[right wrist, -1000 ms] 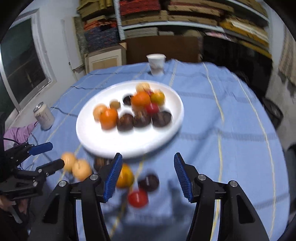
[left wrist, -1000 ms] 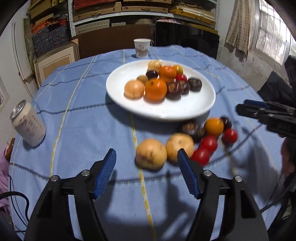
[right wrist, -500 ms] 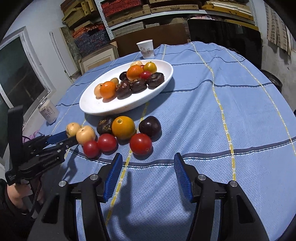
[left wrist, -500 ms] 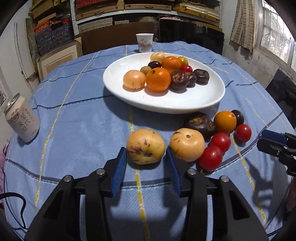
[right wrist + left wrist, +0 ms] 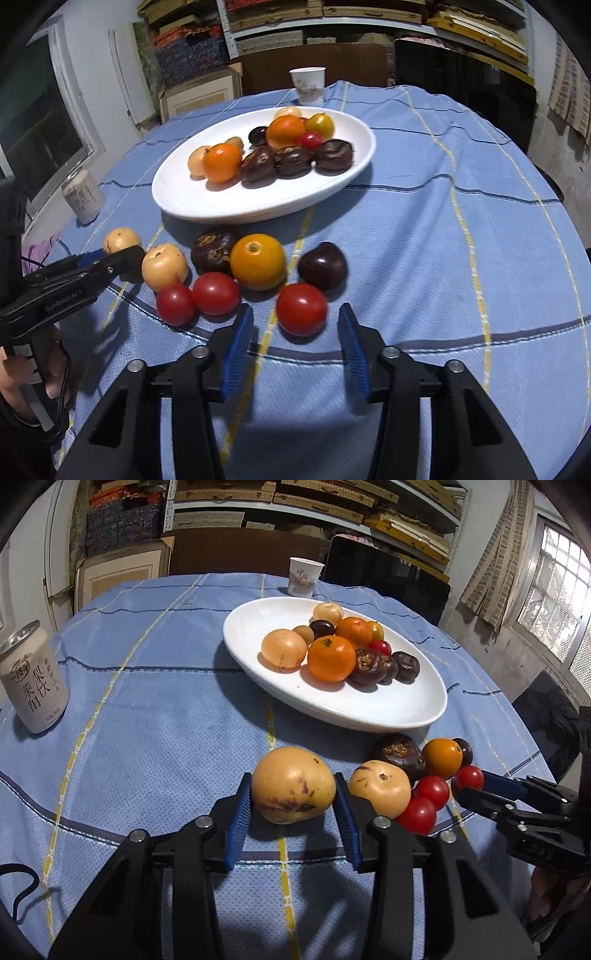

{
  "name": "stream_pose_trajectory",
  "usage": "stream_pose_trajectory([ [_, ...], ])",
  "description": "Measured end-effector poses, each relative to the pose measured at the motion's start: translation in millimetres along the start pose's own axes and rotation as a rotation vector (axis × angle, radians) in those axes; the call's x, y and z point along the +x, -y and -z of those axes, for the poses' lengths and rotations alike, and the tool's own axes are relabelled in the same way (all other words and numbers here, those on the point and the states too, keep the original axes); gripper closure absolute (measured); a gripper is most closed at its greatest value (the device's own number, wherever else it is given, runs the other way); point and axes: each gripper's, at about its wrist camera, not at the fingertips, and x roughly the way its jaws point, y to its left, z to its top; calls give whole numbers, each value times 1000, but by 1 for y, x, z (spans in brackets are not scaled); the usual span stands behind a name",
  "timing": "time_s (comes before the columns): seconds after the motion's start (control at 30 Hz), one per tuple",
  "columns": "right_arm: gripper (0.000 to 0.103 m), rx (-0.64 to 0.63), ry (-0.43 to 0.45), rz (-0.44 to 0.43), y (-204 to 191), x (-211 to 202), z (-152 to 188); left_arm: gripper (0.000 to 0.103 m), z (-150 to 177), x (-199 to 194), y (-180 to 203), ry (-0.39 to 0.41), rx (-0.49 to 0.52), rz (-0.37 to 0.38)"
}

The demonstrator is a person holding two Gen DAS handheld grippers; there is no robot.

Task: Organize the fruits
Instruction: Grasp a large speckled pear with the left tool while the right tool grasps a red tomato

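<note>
Two grippers at loose fruit below the white oval plate [image 5: 388,712]

The left gripper [image 5: 291,805] jaws clamped a yellow speckled fruit [image 5: 293,784]; the right gripper [image 5: 295,334] jaws were closing around a red tomato [image 5: 301,308], untouched.

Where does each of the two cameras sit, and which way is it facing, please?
Left wrist: on the left claw, angled down across the table; its pads clamp a yellow fruit; the right claw enters at right.
Right wrist: on the right claw, angled down; its jaws are closing around a red tomato, pads not touching; the left claw and a hand show at left.
Shared: white plate, paper cup, drink can, loose fruit.
</note>
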Motion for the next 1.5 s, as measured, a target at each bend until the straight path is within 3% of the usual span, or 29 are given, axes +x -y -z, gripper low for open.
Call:
stream_pose_trajectory([
  [0.33, 59, 8, -5, 8, 1, 7, -1, 62, 0, -4, 1, 14, 5, -7],
  [0.37, 60, 13, -2, 7, 1, 8, -1, 62, 0, -3, 1, 12, 4, -5],
  [0.4, 71, 18, 3, 13, 2, 7, -1, 62, 0, -4, 1, 14, 3, -7],
  [0.43, 73, 24, 7, 15, 3, 7, -1, 62, 0, -4, 0, 14, 2, -7],
  [0.63, 73, -2, 62, -4, -3, -9, 4, 62, -1, -8, -1, 31, 2, -7],
  [1.0, 73, 4, 81, -15, 2, -32, 16, 62, 12, -36, 8, 70, 22, -4],
  [1.5, 74, -34, 202, -38, -6, -82, -7, 62, 0, -76, 39, 101, 79, -48],
])
